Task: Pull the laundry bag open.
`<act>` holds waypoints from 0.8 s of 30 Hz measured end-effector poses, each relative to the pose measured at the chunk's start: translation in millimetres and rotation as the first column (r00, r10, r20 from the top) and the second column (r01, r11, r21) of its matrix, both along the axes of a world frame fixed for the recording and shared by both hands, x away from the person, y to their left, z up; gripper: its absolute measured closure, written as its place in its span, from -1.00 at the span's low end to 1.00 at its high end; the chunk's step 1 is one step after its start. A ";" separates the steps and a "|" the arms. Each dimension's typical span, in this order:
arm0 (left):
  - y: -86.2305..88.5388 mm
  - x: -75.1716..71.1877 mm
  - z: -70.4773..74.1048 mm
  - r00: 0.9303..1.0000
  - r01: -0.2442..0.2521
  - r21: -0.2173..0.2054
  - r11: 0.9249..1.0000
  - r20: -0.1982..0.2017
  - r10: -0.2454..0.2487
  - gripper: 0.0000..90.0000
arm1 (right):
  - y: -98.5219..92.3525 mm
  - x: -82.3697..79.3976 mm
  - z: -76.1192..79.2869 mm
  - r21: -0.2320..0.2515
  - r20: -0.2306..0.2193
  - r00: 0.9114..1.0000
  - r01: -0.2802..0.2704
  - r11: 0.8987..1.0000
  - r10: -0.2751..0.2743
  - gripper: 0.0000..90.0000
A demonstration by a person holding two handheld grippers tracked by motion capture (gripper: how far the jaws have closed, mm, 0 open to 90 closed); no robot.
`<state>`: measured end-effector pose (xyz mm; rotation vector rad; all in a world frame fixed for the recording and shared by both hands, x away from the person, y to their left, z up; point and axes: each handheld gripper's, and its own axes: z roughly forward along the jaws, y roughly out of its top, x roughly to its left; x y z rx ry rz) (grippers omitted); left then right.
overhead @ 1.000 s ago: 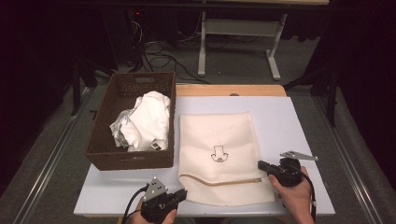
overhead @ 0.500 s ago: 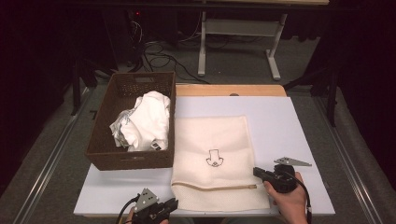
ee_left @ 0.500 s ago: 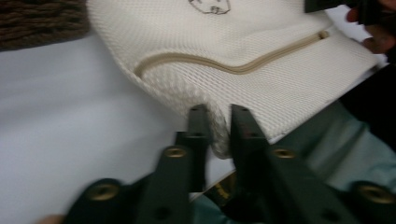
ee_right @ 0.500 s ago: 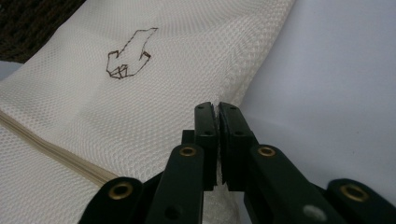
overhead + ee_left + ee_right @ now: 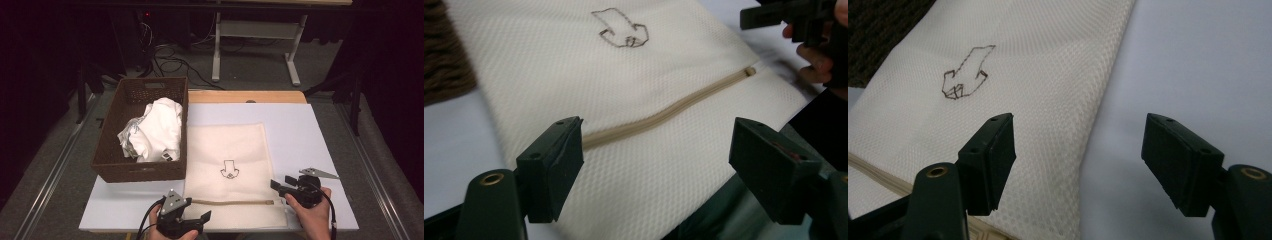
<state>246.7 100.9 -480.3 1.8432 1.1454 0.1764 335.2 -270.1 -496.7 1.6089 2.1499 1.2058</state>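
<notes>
— While both my tongs hang near the front edge, what does the high view tell you?

— My left gripper [image 5: 202, 218] sits at about six o'clock on the pale blue table top [image 5: 310, 130], my right gripper [image 5: 282, 183] at four. Both have just been opening, and nothing lies between the jaws of either. The cream mesh zip-up laundry bag [image 5: 227, 150] lies flat at the table's centre, its front hem reaching the near edge. At nine o'clock stands the brown woven basket [image 5: 107, 150] with crumpled white clothing [image 5: 157, 127] inside.

— And the left gripper view?

— My left jaws stand wide, empty, above the bag's near hem. The tan zipper [image 5: 664, 116] runs from the left pad toward two o'clock, ending in a small tab.

— The right gripper view?

— Wide and empty again, straddling the bag's right edge; the stitched brown arrow mark [image 5: 965, 72] lies at eleven o'clock.

— So how should I proceed?

— I judge the bag is laid out and needs opening. Pin the cloth beside the zipper with one gripper, pinch the small tab squarely with the other, then pull along the zipper line, low and level, so the mesh doesn't bunch.
</notes>
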 end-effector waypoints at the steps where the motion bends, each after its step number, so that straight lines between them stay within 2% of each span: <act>1: 0.0 0.0 0.0 1.000 0.000 0.000 1.000 0.000 0.000 -0.53 | 0.0 0.0 0.0 0.000 0.000 1.000 0.000 1.000 0.000 -0.29; 2: -4.2 1.9 0.8 1.000 0.002 0.002 1.000 0.004 -0.002 -0.53 | -2.0 -0.5 -0.6 0.003 -0.001 1.000 -0.004 1.000 0.004 -0.20; 6: -26.4 12.6 3.1 0.999 0.040 -0.006 0.999 0.005 -0.040 -0.53 | -4.5 0.2 -1.5 0.014 -0.019 1.000 -0.010 1.000 0.010 -0.13; 10: -45.6 21.6 4.2 0.997 0.072 -0.009 0.997 0.004 -0.071 -0.52 | 1.9 1.5 -6.1 -0.004 -0.051 0.998 -0.042 0.999 0.042 -0.10; 13: -56.7 28.0 3.0 0.996 0.094 -0.007 0.996 0.003 -0.094 -0.52 | 3.2 2.0 -7.6 -0.013 -0.052 0.998 -0.039 0.999 0.038 -0.04; 16: -65.9 33.9 -0.3 0.994 0.107 -0.020 0.994 -0.011 -0.107 -0.51 | 1.3 2.3 -9.3 0.003 -0.056 0.997 -0.047 0.999 0.047 0.03; 21: -82.2 39.0 -4.8 0.991 0.131 -0.010 0.991 -0.032 -0.132 -0.49 | 1.0 1.6 -10.2 0.030 -0.069 0.996 -0.060 0.998 0.062 0.07; 24: -91.6 41.6 -6.4 0.987 0.155 -0.002 0.988 -0.043 -0.155 -0.43 | 0.0 0.2 -11.2 0.073 -0.090 0.993 -0.070 0.995 0.076 0.08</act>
